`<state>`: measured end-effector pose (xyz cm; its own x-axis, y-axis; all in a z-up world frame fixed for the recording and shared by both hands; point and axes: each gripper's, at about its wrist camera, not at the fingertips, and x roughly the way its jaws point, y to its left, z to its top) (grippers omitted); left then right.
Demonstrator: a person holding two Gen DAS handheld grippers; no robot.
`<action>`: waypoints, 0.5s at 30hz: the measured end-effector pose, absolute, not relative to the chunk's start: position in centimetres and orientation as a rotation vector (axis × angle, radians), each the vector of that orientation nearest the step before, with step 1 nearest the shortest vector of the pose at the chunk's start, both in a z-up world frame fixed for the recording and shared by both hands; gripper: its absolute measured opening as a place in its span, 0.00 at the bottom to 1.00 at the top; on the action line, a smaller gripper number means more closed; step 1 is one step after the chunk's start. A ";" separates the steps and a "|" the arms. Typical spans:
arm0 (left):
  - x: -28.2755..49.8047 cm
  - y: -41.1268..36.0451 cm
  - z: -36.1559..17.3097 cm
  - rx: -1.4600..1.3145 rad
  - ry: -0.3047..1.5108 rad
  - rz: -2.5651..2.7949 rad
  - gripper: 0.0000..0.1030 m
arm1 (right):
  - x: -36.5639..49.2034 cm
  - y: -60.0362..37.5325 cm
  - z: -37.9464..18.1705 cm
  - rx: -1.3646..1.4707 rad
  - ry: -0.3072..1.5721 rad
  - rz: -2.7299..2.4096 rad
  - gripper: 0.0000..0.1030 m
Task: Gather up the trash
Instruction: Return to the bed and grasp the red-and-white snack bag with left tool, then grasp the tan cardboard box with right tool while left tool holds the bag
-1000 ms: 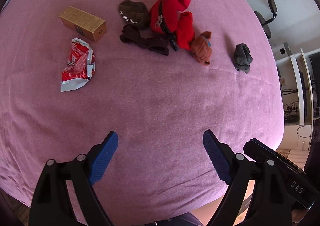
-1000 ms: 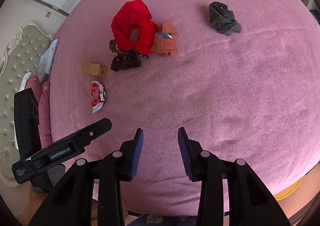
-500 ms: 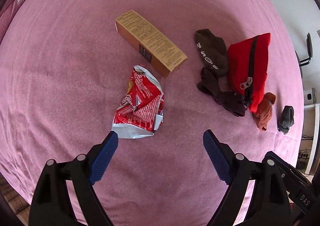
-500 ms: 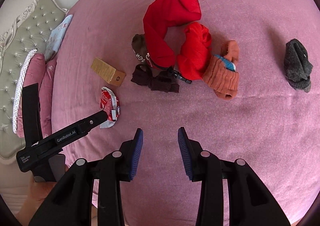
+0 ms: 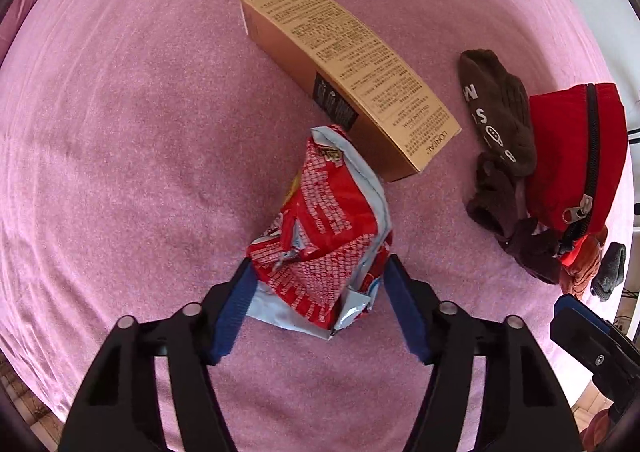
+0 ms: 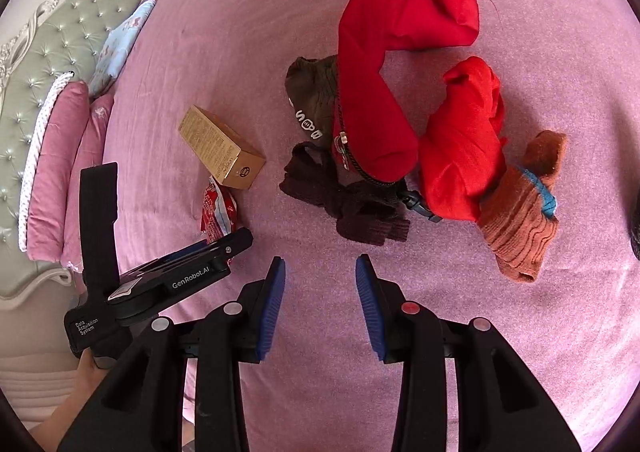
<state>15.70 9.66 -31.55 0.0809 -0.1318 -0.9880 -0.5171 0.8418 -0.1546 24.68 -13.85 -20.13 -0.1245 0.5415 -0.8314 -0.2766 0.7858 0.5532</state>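
While the left gripper (image 5: 316, 284) clamped the crumpled red wrapper (image 5: 324, 236) at lower centre of its view, the gold box (image 5: 344, 72) touched it above. Rightward, the right wrist view showed its right gripper (image 6: 320, 292) parted over pink bedspread (image 6: 460, 292), the wrapper there half hidden.

- You're working over a pink bedspread (image 6: 400, 332), which carries everything below.
- You'll see a red zippered garment (image 6: 380, 72) folded over itself near the middle, its zipper pull (image 5: 576, 212) showing.
- A brown sock with white lettering (image 5: 500, 108) lies partly under the red garment's edge.
- A darker brown sock (image 6: 352, 208) lies crumpled just below it.
- An orange ribbed sock (image 6: 524, 220) touches the red garment's right end.
- A grey sock (image 5: 610, 272) lies just beside the orange one.
- Behind you: a tufted headboard (image 6: 48, 44), pink pillows (image 6: 60, 156) and a floral pillow (image 6: 120, 40).
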 end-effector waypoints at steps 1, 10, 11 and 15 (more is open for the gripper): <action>15.7 10.0 -31.6 -0.559 1.476 0.307 0.55 | 24.7 -13.5 -20.2 0.214 1.548 0.713 0.36; 13.6 15.3 -29.7 -0.708 1.403 0.366 0.38 | 25.3 -8.4 -18.9 0.129 1.517 0.795 0.36; 13.4 16.0 -29.5 -0.732 1.390 0.374 0.38 | 25.4 -7.7 -18.7 0.112 1.510 0.809 0.36; 12.6 18.6 -29.0 -0.772 1.363 0.400 0.38 | 26.0 -4.2 -18.0 0.029 1.462 0.862 0.36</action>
